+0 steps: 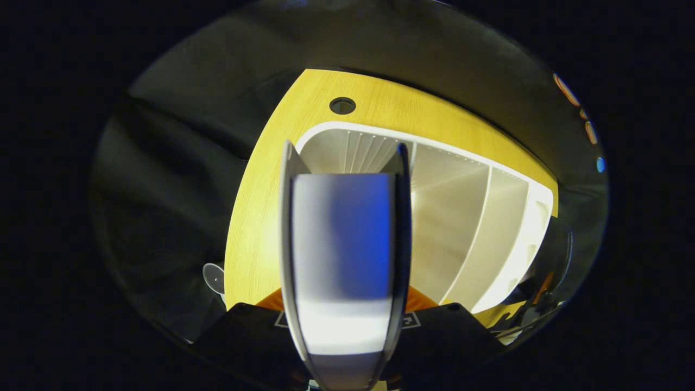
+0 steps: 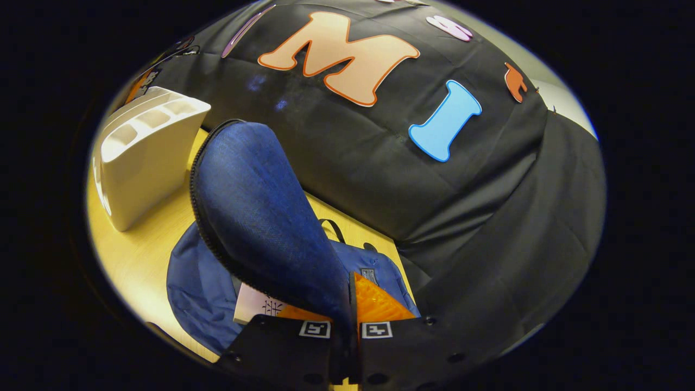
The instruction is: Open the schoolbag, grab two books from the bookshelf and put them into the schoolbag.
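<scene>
A book (image 1: 342, 239) with a blue and white cover stands upright between the fingers of my left gripper (image 1: 343, 302), which is shut on it. Just behind it on the yellow table (image 1: 255, 217) is the white bookshelf (image 1: 467, 217), its slots bare. In the right gripper view, my right gripper (image 2: 350, 305) is shut on the blue schoolbag's flap (image 2: 255, 206) and holds it raised, zipper edge showing. The schoolbag (image 2: 195, 288) lies open on the table (image 2: 136, 255). A white book (image 2: 258, 305) lies inside it. The bookshelf (image 2: 144, 152) stands at the left beyond the bag.
A round cable hole (image 1: 342, 105) sits in the table behind the bookshelf. The black cloth wall (image 2: 434, 206) hangs close behind the table and the bag. The table's edge runs along the left in the left gripper view.
</scene>
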Demonstrator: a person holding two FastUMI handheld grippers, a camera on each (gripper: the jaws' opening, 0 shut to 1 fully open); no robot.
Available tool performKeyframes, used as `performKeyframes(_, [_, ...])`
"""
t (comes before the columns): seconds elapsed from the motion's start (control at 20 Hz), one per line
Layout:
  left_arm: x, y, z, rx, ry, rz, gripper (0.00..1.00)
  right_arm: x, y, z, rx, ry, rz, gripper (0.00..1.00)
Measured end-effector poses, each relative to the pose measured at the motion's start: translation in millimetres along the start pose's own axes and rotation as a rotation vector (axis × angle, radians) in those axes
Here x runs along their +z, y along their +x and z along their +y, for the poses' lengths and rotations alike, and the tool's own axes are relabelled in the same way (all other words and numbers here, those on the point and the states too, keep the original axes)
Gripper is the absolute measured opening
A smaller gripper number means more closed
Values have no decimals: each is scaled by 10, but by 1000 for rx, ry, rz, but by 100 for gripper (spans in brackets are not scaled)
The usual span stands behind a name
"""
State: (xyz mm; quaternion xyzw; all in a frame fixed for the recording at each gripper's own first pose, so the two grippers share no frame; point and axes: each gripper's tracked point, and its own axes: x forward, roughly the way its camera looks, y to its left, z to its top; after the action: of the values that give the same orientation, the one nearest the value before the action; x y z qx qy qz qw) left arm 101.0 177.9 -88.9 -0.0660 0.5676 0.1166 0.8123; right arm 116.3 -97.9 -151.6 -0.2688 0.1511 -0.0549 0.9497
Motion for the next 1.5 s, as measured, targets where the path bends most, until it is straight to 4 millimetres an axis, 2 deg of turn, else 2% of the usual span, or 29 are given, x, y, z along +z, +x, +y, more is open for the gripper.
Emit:
performKeyframes(0.1, [-92,-147,20,5,-1,2,41,-19,-9,5,3,7,-4,5])
performKeyframes(0.15, [-122,-241,37,13,-9,1,41,-19,-12,15,6,9,-5,8])
performKeyframes(0.4, [-365,-760,66,30,-54,18,40,-30,-4,-1,21,30,-12,8])
performKeyframes(0.7, [-642,-1388,-3,21,-116,-4,40,-33,-6,-34,42,53,-22,7])
performKeyframes(0.9, [-752,-1756,-193,3,-120,-47,40,-31,-13,-61,55,64,-36,7])
performKeyframes(1.05, [-881,-1933,-442,-17,-89,-49,40,-8,-1,-72,62,67,-47,8])
performKeyframes(1.15, [-918,-1983,-726,-56,-66,-46,40,-18,-2,-68,73,76,-49,5])
performKeyframes(1.35, [-922,-1933,-1296,-160,-4,-56,40,-9,4,-76,85,93,-55,7])
performKeyframes(1.5, [-928,-1856,-1794,-275,6,-41,40,-3,4,-116,76,124,-52,8])
